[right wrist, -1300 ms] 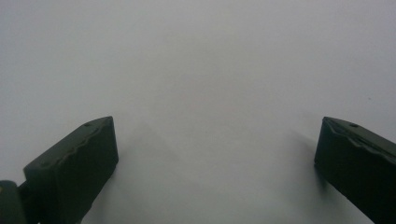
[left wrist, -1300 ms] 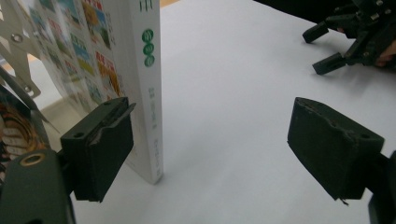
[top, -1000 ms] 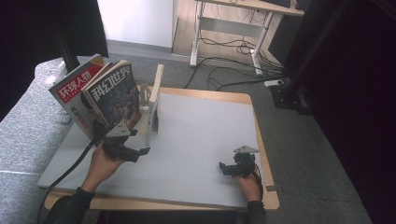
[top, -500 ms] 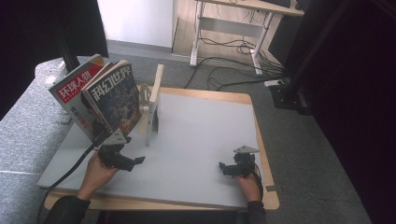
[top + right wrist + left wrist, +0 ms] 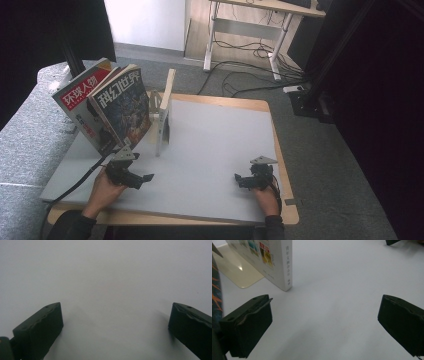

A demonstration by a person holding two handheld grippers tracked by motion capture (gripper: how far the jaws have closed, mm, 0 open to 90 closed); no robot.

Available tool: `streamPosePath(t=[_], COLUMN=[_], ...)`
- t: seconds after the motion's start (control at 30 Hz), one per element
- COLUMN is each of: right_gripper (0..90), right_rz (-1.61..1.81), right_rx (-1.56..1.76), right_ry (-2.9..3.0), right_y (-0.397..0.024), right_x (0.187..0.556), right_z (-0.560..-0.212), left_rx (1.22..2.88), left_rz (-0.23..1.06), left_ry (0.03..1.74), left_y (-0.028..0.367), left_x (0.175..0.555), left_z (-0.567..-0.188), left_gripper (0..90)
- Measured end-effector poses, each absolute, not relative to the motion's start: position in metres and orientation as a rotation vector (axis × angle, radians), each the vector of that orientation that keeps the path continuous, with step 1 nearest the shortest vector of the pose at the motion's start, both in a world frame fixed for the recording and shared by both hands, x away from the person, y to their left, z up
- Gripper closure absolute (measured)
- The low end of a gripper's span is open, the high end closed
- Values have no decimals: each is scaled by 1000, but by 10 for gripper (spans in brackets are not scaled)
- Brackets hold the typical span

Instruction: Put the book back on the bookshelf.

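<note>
Two magazines lean at the table's left: a dark blue one [image 5: 122, 110] in front of a red-topped one [image 5: 80, 95]. Right of them a white book [image 5: 165, 112] stands upright against a pale bookend [image 5: 154, 100]. My left gripper [image 5: 139, 178] sits low over the white table near its front left, below the blue magazine and apart from it. Its jaws have just been opening and stand wide, with nothing between them. In the left gripper view [image 5: 324, 307] the white book [image 5: 279, 262] is ahead on the left. My right gripper [image 5: 244, 181] rests open at the front right, over bare table [image 5: 116, 312].
The white tabletop [image 5: 215, 140] has a wooden rim. The bookend's base [image 5: 237, 270] lies flat beside the book, and the blue magazine's edge [image 5: 215, 295] is close on the left jaw's side. A grey padded surface [image 5: 30, 130] borders the table's left.
My left gripper has drawn back from the blue magazine's lower edge toward the table's front and sunk lower. The magazines, the book and the right gripper have stayed put.
</note>
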State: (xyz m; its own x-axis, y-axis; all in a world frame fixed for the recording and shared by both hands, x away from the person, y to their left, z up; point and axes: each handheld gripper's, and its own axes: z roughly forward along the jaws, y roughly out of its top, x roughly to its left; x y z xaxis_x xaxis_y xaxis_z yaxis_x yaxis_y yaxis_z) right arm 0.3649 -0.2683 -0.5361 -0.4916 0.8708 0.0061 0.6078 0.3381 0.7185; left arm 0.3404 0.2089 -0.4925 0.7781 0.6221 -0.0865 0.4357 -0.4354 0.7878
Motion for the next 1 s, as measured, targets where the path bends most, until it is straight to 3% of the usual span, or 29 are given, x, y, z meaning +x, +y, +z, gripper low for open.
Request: streamPosePath(t=[0.73,1.0], right_gripper=[0,0], right_rz=[949,950], right_rx=[1305,1308], right_ry=[2228,2227], right_y=[-268,-269], right_x=[365,364], right_z=[-536,-537], left_rx=[2325,2330], left_rz=[268,273], left_ry=[760,754], left_y=[185,184], left_x=[339,338], left_z=[-528,-528], left_gripper=[0,0])
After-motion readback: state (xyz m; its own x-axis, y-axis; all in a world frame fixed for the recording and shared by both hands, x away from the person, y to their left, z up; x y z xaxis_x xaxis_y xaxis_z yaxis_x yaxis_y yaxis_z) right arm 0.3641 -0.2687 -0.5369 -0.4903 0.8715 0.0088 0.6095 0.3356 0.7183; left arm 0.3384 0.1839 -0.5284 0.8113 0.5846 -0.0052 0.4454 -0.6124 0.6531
